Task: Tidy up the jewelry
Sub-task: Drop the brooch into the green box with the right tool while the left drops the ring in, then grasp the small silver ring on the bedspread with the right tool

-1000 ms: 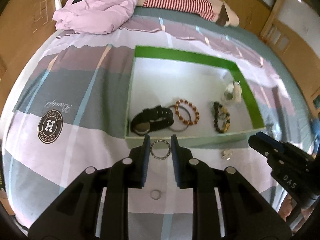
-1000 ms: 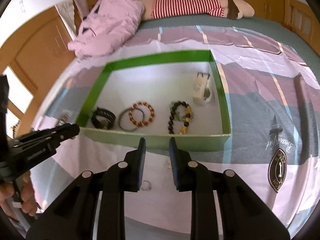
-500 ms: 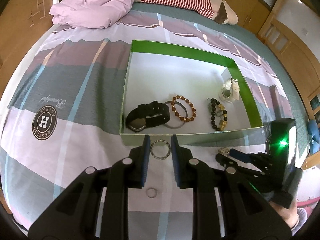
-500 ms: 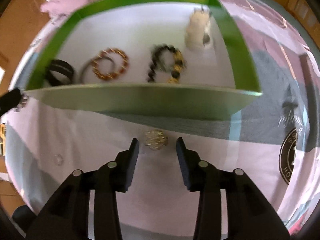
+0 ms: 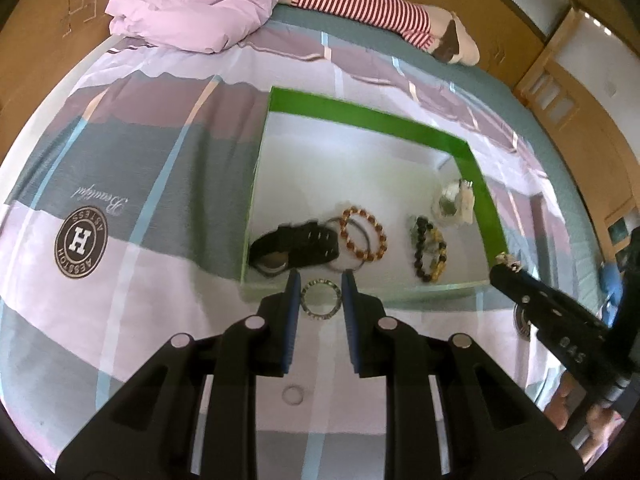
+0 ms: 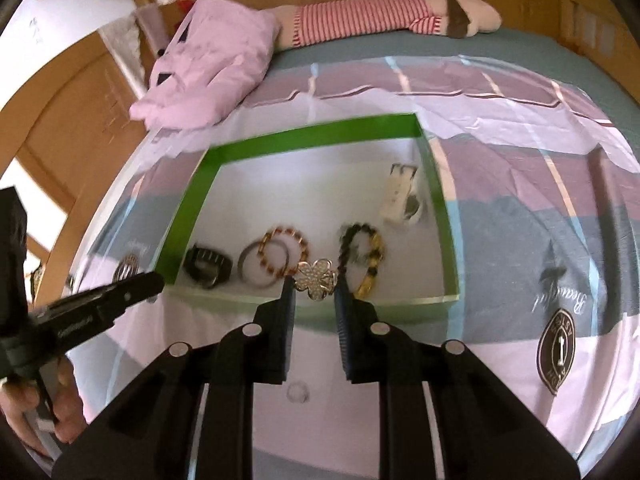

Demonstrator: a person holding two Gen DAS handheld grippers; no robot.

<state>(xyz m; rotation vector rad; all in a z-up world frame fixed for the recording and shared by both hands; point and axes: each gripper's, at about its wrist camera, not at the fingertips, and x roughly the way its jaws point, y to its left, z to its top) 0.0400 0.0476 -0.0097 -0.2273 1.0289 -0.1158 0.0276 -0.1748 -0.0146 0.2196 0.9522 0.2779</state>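
A green box (image 5: 372,118) (image 6: 312,136) with a white floor lies on the bed. Inside it are a black watch (image 5: 296,242), a silver bangle (image 6: 248,268), an amber bead bracelet (image 5: 362,234), a dark and gold bead bracelet (image 5: 430,252) and a white watch (image 6: 400,196). My left gripper (image 5: 321,280) (image 6: 154,280) is shut on a sparkly silver ring bracelet (image 5: 321,316), just before the box's near wall. My right gripper (image 6: 314,283) (image 5: 506,266) is shut on a gold flower brooch (image 6: 316,276), held above the near wall. A small ring (image 5: 292,395) (image 6: 298,393) lies on the sheet below the fingers.
A pink quilt (image 5: 200,4) and a striped plush toy (image 5: 360,4) lie at the far end of the bed. Wooden cupboards surround the bed. A person's hand (image 6: 28,408) grips the left tool. Bare sheet stretches left of the box.
My right gripper dropped to the brooch on the sheet, shut on it and lifted it to the box's near wall. The left gripper kept its hold and barely moved.
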